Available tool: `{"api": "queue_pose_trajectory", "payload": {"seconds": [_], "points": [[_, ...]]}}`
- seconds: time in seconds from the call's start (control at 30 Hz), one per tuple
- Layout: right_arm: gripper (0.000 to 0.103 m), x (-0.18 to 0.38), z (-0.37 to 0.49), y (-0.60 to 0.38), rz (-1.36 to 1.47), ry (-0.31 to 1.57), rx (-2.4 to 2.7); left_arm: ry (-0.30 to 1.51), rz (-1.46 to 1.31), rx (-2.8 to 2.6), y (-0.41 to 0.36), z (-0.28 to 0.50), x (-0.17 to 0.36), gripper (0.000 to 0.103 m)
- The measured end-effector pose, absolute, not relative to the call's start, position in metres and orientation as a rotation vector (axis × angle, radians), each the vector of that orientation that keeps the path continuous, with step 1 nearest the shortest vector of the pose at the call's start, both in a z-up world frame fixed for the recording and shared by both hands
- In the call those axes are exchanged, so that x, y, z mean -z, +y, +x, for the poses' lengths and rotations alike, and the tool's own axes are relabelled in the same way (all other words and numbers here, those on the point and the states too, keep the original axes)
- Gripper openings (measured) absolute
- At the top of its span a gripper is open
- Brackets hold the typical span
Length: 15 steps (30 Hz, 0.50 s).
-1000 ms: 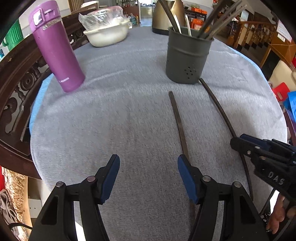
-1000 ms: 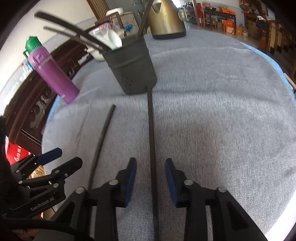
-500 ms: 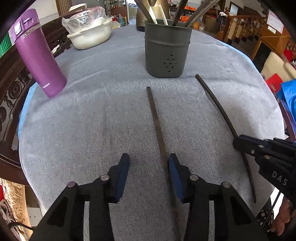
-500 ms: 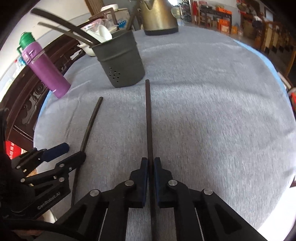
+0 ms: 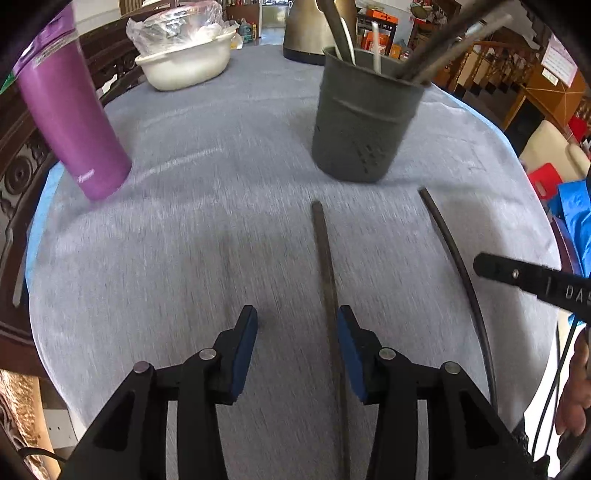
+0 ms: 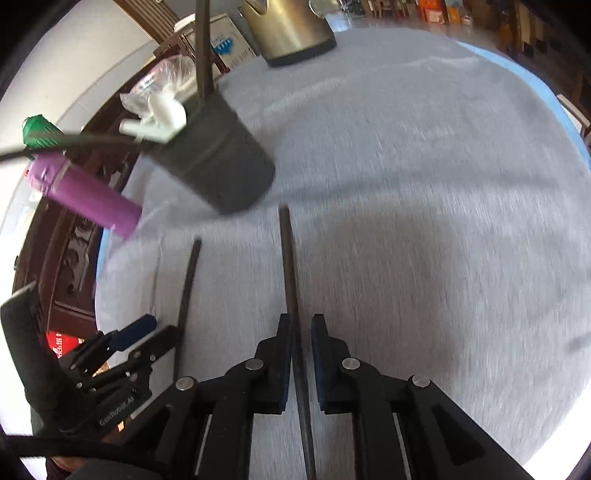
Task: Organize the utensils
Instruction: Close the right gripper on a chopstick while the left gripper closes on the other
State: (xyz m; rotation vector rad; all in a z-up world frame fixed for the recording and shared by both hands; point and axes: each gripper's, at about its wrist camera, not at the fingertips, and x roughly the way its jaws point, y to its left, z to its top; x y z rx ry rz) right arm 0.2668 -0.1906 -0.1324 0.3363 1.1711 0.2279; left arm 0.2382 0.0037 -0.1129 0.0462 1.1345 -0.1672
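Two dark chopsticks lie on the grey tablecloth in front of a grey utensil holder (image 5: 362, 129) (image 6: 221, 173) that has several utensils in it. My left gripper (image 5: 295, 321) is open over the left chopstick (image 5: 325, 258). The stick runs between the jaws, close to the right pad and clear of the left one. My right gripper (image 6: 301, 325) has the right chopstick (image 6: 290, 266) between its jaws, which are opening. The stick lies against the left pad, with a gap at the right pad. The left gripper (image 6: 159, 330) also shows low on the left in the right wrist view.
A purple bottle (image 5: 74, 122) stands at the left. A white bowl (image 5: 184, 66) covered in plastic and a metal kettle (image 5: 306, 33) sit at the back. The table's near edge runs just behind both grippers. A person's hand (image 5: 576, 387) is at the right.
The left jaws narrowed and moved over the left chopstick. The right jaws closed onto the right chopstick, then parted a little. Both views have shifted and are blurred.
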Motion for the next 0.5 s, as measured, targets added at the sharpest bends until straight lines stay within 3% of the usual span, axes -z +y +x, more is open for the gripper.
{"api": "queue_pose_trajectory", "payload": {"seconds": [0.5], "points": [[0.013, 0.142, 0.335, -0.154, 0.195, 1.197, -0.209, 1.146, 0.016, 0.182, -0.01, 0.299, 0.116, 0.046]]}}
